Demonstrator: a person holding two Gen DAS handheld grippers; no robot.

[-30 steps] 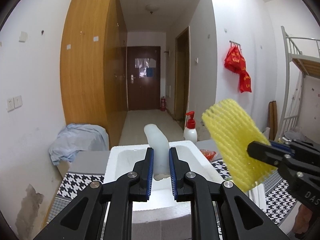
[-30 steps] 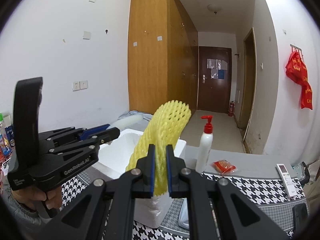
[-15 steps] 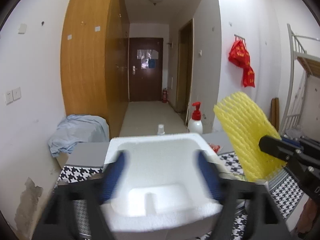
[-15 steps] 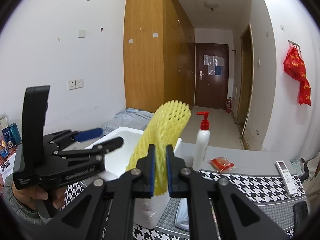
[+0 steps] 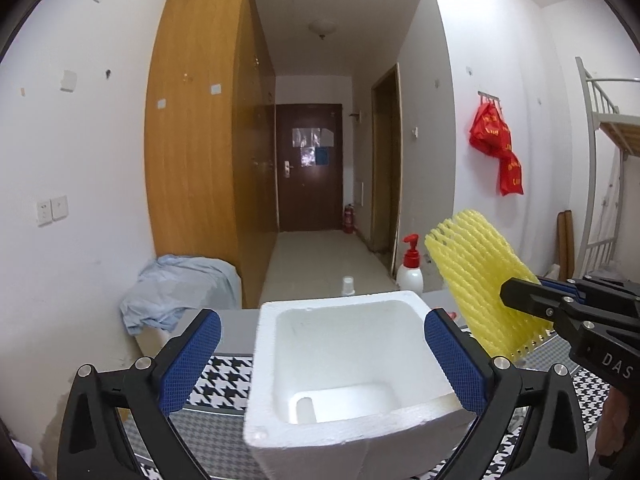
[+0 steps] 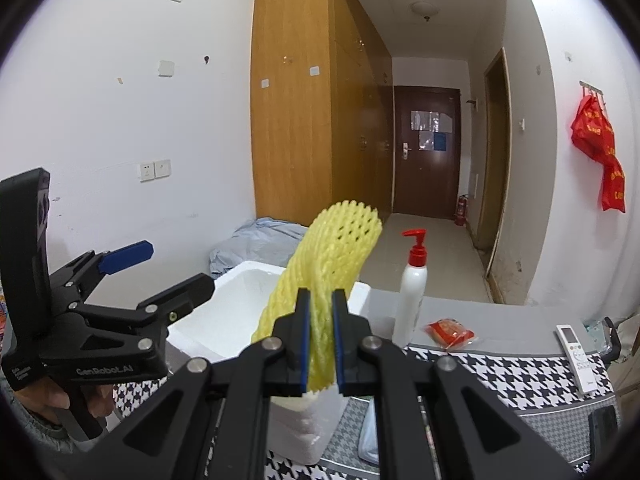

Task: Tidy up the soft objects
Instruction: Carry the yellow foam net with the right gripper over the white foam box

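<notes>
A white foam box (image 5: 344, 364) stands on the houndstooth table; a small white foam piece (image 5: 305, 409) lies on its floor. My left gripper (image 5: 320, 344) is open and empty, its blue pads on either side of the box's mouth. It also shows in the right wrist view (image 6: 156, 272), held over the box (image 6: 224, 316). My right gripper (image 6: 320, 336) is shut on a yellow foam net sleeve (image 6: 332, 256) and holds it upright at the box's right side. The sleeve also shows in the left wrist view (image 5: 480, 280).
A white pump bottle with a red top (image 6: 412, 292) stands right of the box. A red snack packet (image 6: 450, 332) and a white remote (image 6: 576, 352) lie on the table. A blue cloth heap (image 5: 176, 292) sits behind on the left.
My left gripper has opened and let go of the white foam piece, which now lies in the box. My right gripper still holds the yellow sleeve in much the same place.
</notes>
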